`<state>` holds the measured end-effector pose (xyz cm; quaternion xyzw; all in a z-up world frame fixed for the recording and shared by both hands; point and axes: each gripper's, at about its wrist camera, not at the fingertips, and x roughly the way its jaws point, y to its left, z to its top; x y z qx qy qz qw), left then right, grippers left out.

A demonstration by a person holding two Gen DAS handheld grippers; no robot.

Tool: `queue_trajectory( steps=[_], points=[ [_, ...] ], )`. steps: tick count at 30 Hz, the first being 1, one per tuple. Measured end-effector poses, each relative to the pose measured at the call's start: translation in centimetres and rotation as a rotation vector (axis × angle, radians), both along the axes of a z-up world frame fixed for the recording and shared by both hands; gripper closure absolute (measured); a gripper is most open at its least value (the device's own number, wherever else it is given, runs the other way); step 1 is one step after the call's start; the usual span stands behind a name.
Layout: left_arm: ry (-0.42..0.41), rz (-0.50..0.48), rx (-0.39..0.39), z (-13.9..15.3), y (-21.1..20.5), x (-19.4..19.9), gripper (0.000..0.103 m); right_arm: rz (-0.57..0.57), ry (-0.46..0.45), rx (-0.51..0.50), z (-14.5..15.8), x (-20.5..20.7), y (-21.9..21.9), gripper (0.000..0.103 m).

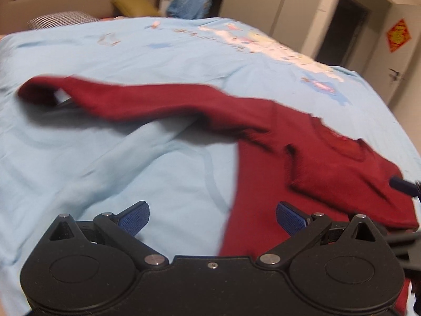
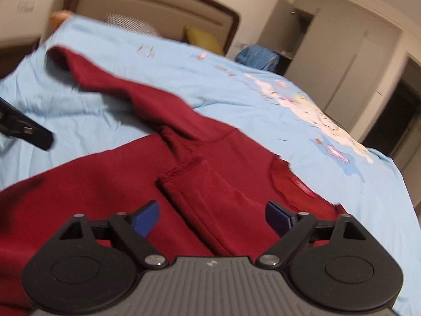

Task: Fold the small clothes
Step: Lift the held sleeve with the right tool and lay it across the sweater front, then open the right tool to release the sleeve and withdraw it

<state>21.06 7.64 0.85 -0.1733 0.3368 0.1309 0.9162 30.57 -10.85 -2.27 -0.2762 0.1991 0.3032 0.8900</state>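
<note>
A dark red long-sleeved top (image 1: 302,158) lies on a light blue bedsheet (image 1: 105,158). One sleeve (image 1: 131,100) stretches out to the left across the sheet. In the right wrist view the other sleeve (image 2: 205,200) lies folded over the top's body (image 2: 92,184), its cuff toward the middle. My left gripper (image 1: 213,218) is open and empty, above the sheet at the top's left edge. My right gripper (image 2: 211,217) is open and empty, just above the folded sleeve. The left gripper's finger (image 2: 29,129) shows at the left edge of the right wrist view.
The bed's headboard (image 2: 158,8) and pillows (image 2: 202,39) are at the far end. A blue bundle (image 2: 257,56) sits beside the bed. Wardrobe doors (image 2: 342,52) and a dark doorway (image 1: 342,29) stand to the right. The sheet has a cartoon print (image 2: 302,105).
</note>
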Motion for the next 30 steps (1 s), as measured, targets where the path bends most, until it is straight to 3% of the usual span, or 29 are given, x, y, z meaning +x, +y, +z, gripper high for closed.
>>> queue_trajectory(
  steps=[4, 11, 16, 20, 30],
  points=[
    [-0.055, -0.079, 0.021, -0.2, -2.3, 4.1, 0.001, -0.067, -0.008, 0.065, 0.6, -0.4, -3.9, 0.0],
    [-0.037, -0.099, 0.07, -3.4, -4.6, 10.1, 0.001, -0.298, 0.024, 0.169, 0.7, 1.3, -11.9, 0.0],
    [-0.023, -0.078, 0.132, -5.4, -4.9, 11.0, 0.001, -0.529, 0.128, 0.38, 0.2, 4.1, -18.9, 0.0],
    [-0.054, -0.08, 0.19, -6.2, -5.6, 10.5, 0.0, -0.632, 0.161, 0.472, -0.4, 5.9, -23.3, 0.0],
    [-0.109, -0.07, 0.195, -7.1, -5.7, 10.0, 0.0, -0.742, 0.275, 0.846, -2.7, 11.6, -28.3, 0.025]
  ],
)
